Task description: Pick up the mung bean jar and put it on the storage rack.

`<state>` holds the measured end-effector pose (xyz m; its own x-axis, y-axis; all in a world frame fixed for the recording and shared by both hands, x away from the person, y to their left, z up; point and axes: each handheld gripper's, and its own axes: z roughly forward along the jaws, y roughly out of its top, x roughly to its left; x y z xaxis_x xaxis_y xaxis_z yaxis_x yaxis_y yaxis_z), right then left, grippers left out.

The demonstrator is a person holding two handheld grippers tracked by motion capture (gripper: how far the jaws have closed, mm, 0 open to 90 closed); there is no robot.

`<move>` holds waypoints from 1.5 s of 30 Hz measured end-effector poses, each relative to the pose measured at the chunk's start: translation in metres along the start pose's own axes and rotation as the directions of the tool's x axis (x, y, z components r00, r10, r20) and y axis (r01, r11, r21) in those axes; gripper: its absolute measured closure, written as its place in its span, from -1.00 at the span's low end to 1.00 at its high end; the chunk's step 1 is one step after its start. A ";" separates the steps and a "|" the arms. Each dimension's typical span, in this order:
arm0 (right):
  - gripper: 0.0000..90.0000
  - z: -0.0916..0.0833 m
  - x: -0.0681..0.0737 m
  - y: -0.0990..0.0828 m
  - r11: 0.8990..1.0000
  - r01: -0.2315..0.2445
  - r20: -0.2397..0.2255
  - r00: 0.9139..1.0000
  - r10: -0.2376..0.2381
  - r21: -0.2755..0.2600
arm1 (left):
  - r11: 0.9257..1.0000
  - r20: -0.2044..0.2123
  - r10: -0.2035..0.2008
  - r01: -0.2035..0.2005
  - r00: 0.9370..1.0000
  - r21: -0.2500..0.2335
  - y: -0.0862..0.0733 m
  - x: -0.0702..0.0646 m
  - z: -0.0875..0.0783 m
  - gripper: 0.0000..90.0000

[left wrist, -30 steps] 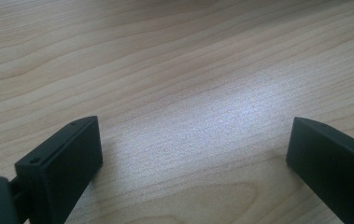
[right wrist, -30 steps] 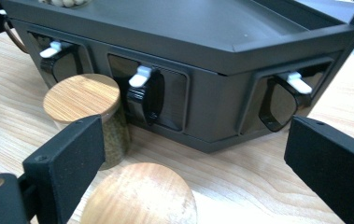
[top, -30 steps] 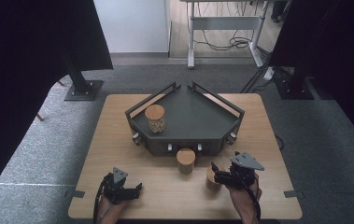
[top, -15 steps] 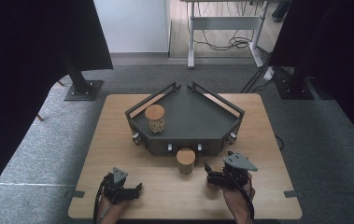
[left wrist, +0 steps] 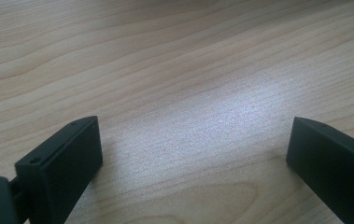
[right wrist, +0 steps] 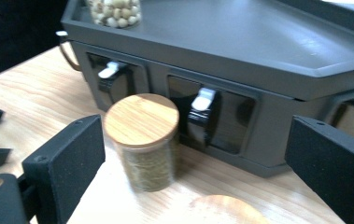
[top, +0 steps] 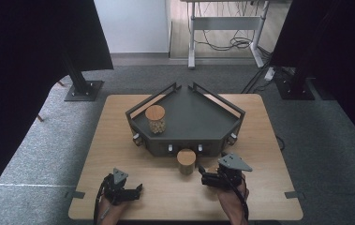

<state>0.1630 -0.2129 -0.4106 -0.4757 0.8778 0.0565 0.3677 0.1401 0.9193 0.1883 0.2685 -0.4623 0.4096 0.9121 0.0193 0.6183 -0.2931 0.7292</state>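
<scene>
While my left gripper (top: 135, 190) rests wide open on bare table (top: 269, 140), I see the lidded jar (top: 186, 161) standing against the tray's (top: 198, 117) front wall, with my right gripper (top: 202, 177) gaping empty just beside it.

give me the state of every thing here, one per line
left gripper: open, nothing between its fingers, low over bare table
right gripper: open, empty, pointed at the near jar
near jar: upright on the table before the tray, wooden lid on, untouched
far jar: upright on the tray, lid on
third wooden lid: close under the right gripper, its jar hidden
tray: on the table
</scene>
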 end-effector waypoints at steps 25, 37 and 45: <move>-0.90 0.025 0.036 0.005 0.998 0.046 0.030 0.998 -0.047 0.052 | 1.000 0.000 0.001 -0.001 1.000 0.000 0.000 0.000 0.000 -0.93; -0.89 0.039 0.049 0.003 0.996 0.060 0.016 0.998 -0.062 0.068 | 1.000 0.001 0.001 -0.001 1.000 0.000 0.000 0.000 0.000 -0.93; -0.89 0.048 0.052 0.001 0.995 0.055 0.004 0.998 -0.056 0.082 | 1.000 0.002 0.003 -0.003 1.000 0.001 0.000 0.000 0.000 -0.93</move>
<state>0.1769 -0.1454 -0.4257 -0.4920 0.8706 0.0034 0.4048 0.2254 0.8862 0.1883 0.2688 -0.4621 0.4126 0.9107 0.0197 0.6179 -0.2957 0.7286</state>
